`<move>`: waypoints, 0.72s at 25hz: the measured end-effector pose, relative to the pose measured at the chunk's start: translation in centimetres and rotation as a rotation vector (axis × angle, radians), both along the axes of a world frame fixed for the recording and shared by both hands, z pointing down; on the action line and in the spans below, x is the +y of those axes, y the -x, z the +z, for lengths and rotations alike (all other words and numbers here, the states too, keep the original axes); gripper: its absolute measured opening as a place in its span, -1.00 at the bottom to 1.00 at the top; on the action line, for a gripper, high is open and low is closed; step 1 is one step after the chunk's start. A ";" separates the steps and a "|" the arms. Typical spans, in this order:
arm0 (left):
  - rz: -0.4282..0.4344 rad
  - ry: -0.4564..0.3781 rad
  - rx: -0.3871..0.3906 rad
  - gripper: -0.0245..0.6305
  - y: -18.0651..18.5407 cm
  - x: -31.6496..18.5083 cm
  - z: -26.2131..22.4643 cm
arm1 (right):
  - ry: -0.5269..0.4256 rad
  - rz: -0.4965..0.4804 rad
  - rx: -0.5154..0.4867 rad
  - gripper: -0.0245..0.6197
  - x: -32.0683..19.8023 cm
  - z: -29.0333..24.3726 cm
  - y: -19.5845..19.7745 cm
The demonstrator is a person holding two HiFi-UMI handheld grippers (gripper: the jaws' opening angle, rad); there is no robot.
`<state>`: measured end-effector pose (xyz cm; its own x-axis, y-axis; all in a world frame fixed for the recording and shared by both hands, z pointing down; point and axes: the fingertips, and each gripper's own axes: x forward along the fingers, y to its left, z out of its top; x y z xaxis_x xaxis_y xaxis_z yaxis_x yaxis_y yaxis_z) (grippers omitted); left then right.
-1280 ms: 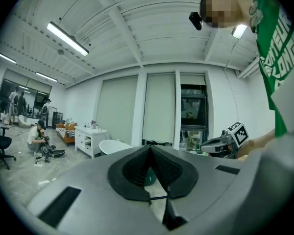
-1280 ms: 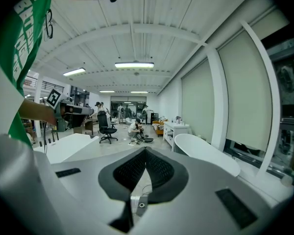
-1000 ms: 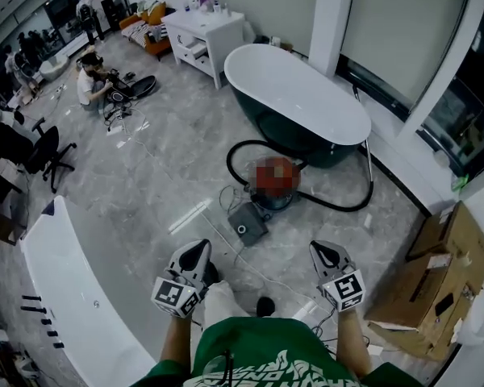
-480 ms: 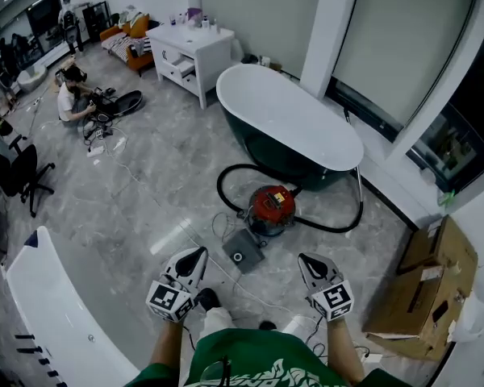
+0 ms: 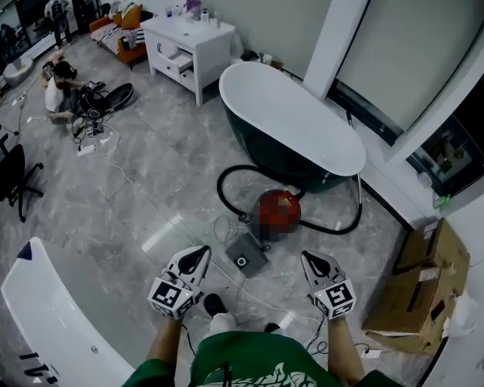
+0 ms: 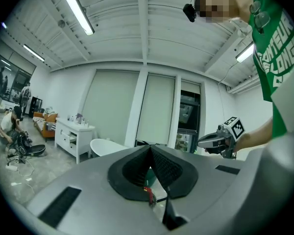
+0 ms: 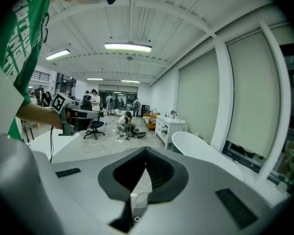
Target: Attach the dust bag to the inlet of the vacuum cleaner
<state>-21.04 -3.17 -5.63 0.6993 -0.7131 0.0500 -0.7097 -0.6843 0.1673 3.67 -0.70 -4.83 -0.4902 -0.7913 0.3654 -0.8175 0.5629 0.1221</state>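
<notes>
The red vacuum cleaner [image 5: 281, 206] stands on the grey floor in front of the bathtub, partly under a mosaic patch. Its black hose [image 5: 226, 185] loops around it. A flat grey square piece [image 5: 247, 257] with a round hole lies on the floor just before it. In the head view my left gripper [image 5: 198, 254] and right gripper [image 5: 310, 259] are held out on either side of that piece, above the floor. Both are shut with nothing in them. The left gripper [image 6: 149, 148] looks level across the room, and the right gripper [image 7: 146, 151] tilts slightly down.
A white-rimmed dark bathtub [image 5: 294, 127] stands behind the vacuum, with a white cabinet [image 5: 189, 39] further back. Cardboard boxes [image 5: 423, 293] lie at the right and another white tub [image 5: 48, 313] at the lower left. Thin cables [image 5: 226, 226] trail on the floor. A person [image 5: 58, 87] sits at the far left.
I have moved across the floor toward the vacuum with both grippers held out and shut. The grey square piece now lies level with the gripper tips.
</notes>
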 end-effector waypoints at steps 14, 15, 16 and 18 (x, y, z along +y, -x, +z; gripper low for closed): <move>0.075 0.033 -0.012 -0.92 2.4 -5.4 3.6 | 0.039 0.007 0.004 -0.90 -4.4 2.4 4.7; 0.079 0.035 -0.016 -0.92 2.1 -5.6 3.9 | 0.041 0.000 0.002 -0.90 -4.7 2.6 4.7; 0.085 0.038 -0.022 -0.92 1.7 -5.7 4.4 | 0.043 -0.006 -0.001 -0.90 -5.0 2.9 4.6; 0.091 0.049 -0.035 -0.92 0.8 -6.0 5.4 | 0.049 -0.021 -0.009 -0.90 -5.7 3.7 4.2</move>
<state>-21.84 -9.17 -0.27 0.7583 -0.6428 0.1086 -0.6510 -0.7378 0.1783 -0.58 -6.42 -1.11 -0.5101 -0.7617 0.3994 -0.8062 0.5853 0.0867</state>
